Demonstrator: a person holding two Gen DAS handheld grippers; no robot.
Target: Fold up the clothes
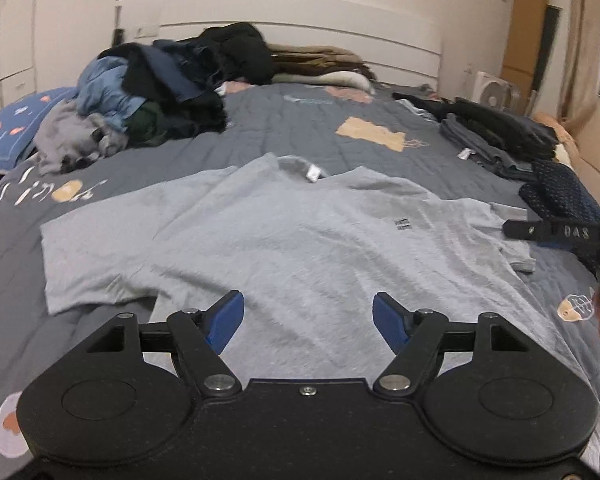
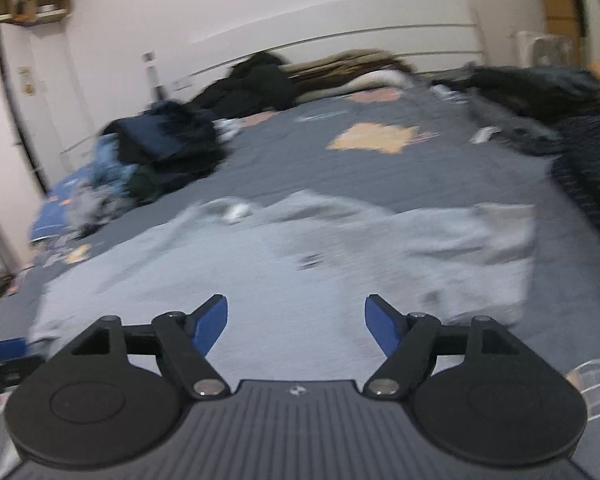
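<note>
A light grey T-shirt lies spread flat, front up, on the grey bedspread, collar toward the headboard. My left gripper hovers over its lower hem, open, with nothing between the blue pads. In the right wrist view the same T-shirt is blurred; its right sleeve looks folded inward. My right gripper is open above the shirt's lower part, its blue pads wide apart and empty. Part of the right gripper's black body shows at the right edge of the left wrist view.
A heap of unfolded dark and blue clothes sits at the back left of the bed. Dark garments are stacked along the right side. A blue pillow lies far left. Brown blankets rest against the white headboard.
</note>
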